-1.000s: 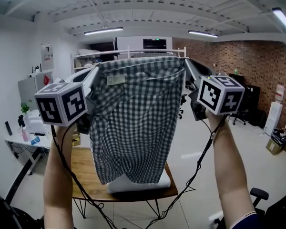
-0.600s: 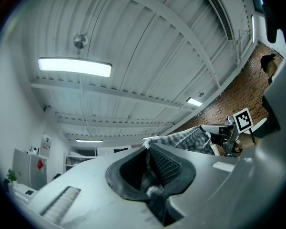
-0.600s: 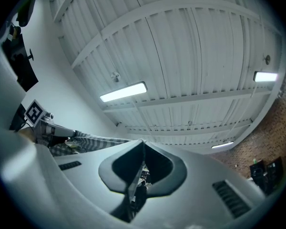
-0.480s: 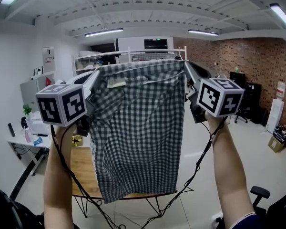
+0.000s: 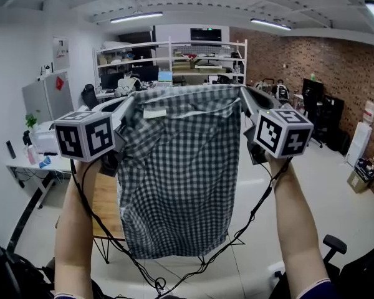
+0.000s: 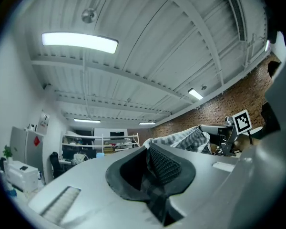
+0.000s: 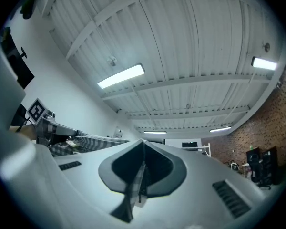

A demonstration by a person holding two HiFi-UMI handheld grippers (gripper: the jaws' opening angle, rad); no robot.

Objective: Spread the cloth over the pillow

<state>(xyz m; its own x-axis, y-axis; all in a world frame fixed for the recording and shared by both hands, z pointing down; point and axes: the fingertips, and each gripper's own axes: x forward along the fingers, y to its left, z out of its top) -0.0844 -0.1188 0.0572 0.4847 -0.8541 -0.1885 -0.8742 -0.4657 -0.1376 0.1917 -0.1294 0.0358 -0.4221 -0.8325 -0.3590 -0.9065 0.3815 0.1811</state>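
Left tool (image 5: 131, 99): jaws clamped on the top left corner of the checked cloth (image 5: 181, 173) | Right tool (image 5: 243, 93): jaws pinched on its top right corner | Checked cloth: hangs stretched between both raised tools, lower edge dangling in front of the wooden surface (image 5: 106, 204)

White shelving (image 5: 174, 58) at the back — brick wall (image 5: 311, 64) on the right.
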